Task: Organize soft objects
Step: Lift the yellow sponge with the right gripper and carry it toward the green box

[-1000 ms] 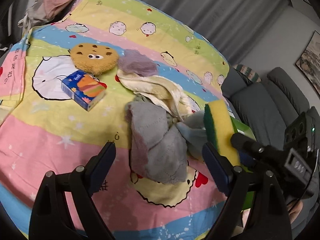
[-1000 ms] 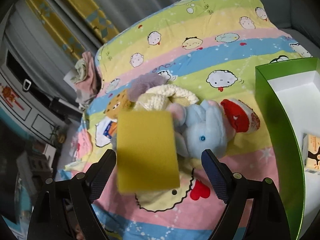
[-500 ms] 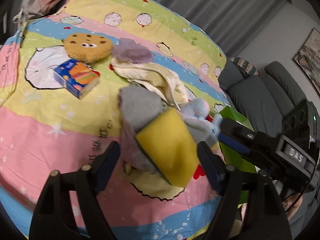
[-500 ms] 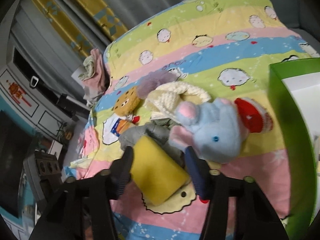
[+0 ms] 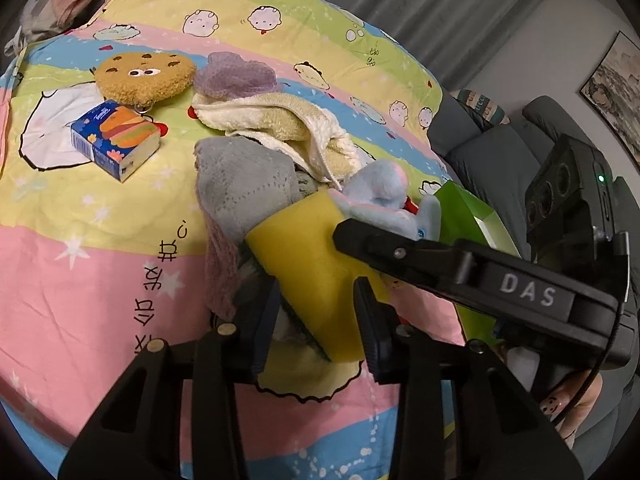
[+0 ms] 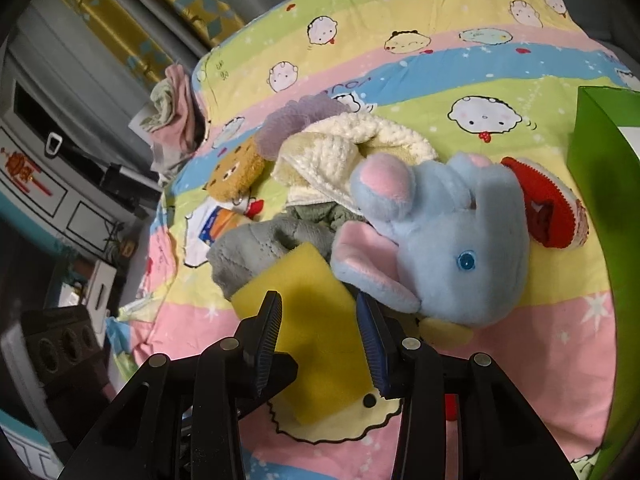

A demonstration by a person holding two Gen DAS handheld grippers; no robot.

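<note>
Both tools meet at the yellow sponge [image 5: 308,256], which lies at the near end of a heap of soft things on the bed with the striped cartoon blanket [image 5: 100,240]. The left tool [image 5: 316,320] has its jaws brought together on the sponge, one pad on each side of it. The right tool [image 6: 320,332] comes from the other side; its jaws are closing, the sponge is between them and the pads press on its two edges (the sponge's green scouring face shows only at its lower edge in the left view).

Just behind the sponge lies a grey cloth [image 5: 248,192], and beside it the light blue plush elephant [image 6: 452,240] with pink ears, which touches the sponge's far corner. Further back lie a cream fleece cloth [image 5: 280,120] and a purple mesh puff [image 5: 236,76]. A brown cookie plush [image 5: 144,76] and a blue tissue pack [image 5: 116,138] lie apart from the heap. A red and white item [image 6: 548,208] lies between the elephant and the green box [image 6: 600,152]
</note>
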